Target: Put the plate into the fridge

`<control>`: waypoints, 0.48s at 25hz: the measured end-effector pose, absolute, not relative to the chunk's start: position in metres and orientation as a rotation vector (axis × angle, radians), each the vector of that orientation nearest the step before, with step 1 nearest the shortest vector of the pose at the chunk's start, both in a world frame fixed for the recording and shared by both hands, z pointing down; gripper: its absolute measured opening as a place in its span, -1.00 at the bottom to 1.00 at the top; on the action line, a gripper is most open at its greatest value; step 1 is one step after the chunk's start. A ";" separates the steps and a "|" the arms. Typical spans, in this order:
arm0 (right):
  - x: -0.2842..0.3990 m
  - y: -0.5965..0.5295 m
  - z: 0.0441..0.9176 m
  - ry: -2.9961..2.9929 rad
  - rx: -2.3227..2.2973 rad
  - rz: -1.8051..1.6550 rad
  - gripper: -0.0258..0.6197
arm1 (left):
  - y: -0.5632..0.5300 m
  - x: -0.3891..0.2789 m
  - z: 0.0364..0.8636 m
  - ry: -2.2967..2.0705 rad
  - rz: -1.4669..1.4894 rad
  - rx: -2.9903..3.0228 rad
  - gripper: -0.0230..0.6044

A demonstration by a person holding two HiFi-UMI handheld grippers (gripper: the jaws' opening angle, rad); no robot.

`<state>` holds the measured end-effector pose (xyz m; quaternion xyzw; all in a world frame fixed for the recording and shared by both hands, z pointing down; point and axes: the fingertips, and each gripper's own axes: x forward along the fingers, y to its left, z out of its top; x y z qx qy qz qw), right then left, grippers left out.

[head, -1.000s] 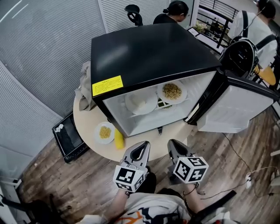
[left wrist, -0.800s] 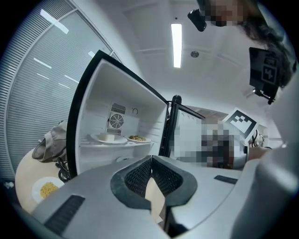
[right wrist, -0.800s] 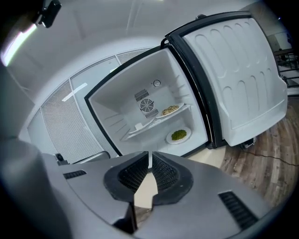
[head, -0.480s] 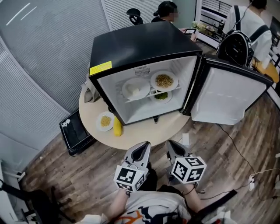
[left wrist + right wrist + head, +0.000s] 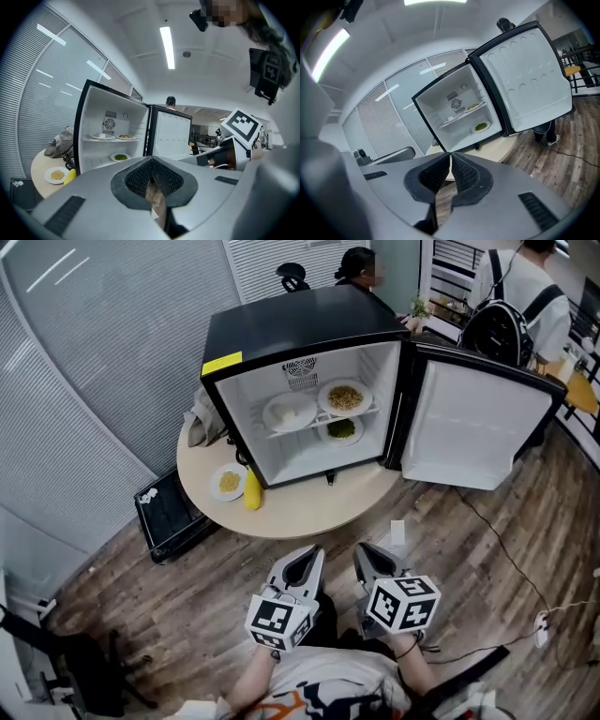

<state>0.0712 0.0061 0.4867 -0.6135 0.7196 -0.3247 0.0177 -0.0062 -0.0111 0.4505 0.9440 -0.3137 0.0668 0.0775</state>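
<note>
- Plate (image 5: 229,482) of yellow food lay on counter (image 5: 309,514); judged stiff, breakable, slick, best pinched at its bare rim.
- Fingers of left gripper (image 5: 307,557) and right gripper (image 5: 367,555) were clenched, empty.

Head view. The fridge (image 5: 300,334) covers the back of the table (image 5: 309,517), so I cannot see what stands behind it. The lower plate (image 5: 340,430) is partly masked by the shelf (image 5: 314,425) above it, and its green contents are too small for me to name. Print on the yellow label (image 5: 222,363) is illegible. The grey cloth (image 5: 202,418) is partly hidden by the fridge wall. The person behind the fridge (image 5: 356,263) shows only head and shoulders. The person with a backpack (image 5: 511,282) is cut off by the upper edge.
</note>
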 end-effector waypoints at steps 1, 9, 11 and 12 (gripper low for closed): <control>0.070 0.012 0.487 2.239 -1.905 -1.008 -0.84 | -0.005 -0.007 0.451 -0.940 0.200 2.828 -0.89; 0.061 0.045 0.483 2.281 -1.900 -0.968 -0.84 | 0.030 -0.014 0.450 -0.946 0.195 2.840 -0.89; 0.057 0.050 0.482 2.305 -1.903 -0.947 -0.84 | 0.037 -0.017 0.449 -0.952 0.192 2.844 -0.89; 0.055 0.053 0.481 2.316 -1.902 -0.939 -0.84 | 0.040 -0.019 0.448 -0.955 0.191 2.845 -0.89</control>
